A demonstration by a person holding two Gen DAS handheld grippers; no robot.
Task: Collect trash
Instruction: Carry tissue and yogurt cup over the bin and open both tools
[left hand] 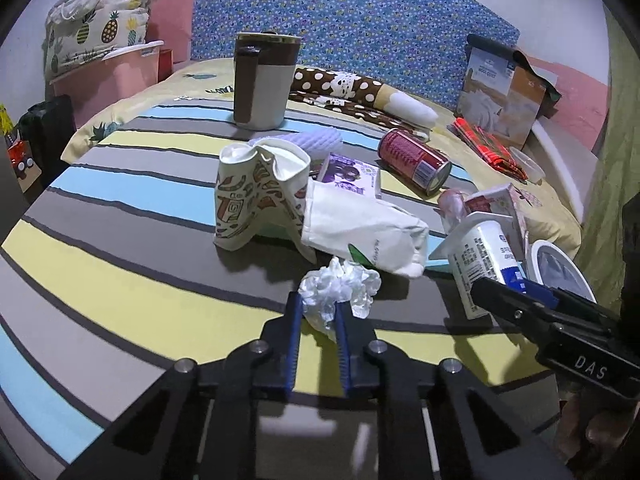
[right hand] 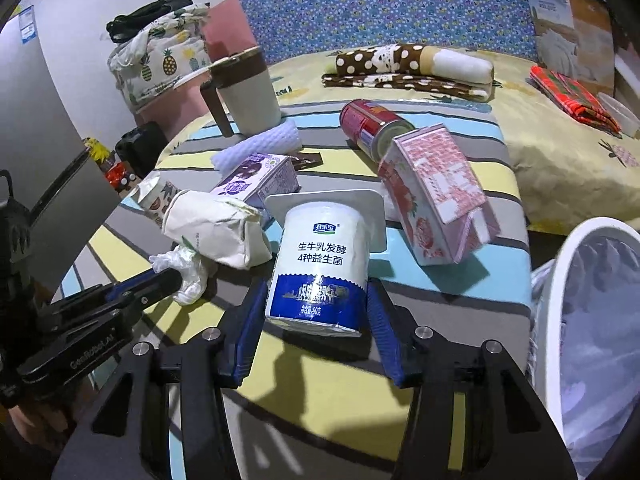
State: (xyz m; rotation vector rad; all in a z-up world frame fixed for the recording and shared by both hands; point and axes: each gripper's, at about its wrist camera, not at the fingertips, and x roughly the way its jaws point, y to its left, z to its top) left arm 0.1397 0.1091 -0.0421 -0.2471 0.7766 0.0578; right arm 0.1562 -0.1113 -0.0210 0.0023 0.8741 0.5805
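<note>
So the whole mess sits on my striped cloth (left hand: 120, 184), spread over the bed so the trash stays in one patch. The white bin (right hand: 560, 280) is parked just off my right side, I'd guess so each drop is a short swing. The mug (left hand: 262, 80) stands upright at the back, apart from the junk, probably not trash. My right gripper (right hand: 316, 304) straddles the tipped-over yogurt cup (right hand: 320, 264), its blue pads against the cup's sides near the bottom, pinching it. My left gripper (left hand: 316, 312) is squeezed nearly together on the crumpled plastic wad (left hand: 340, 284), which is soft and squashes.
</note>
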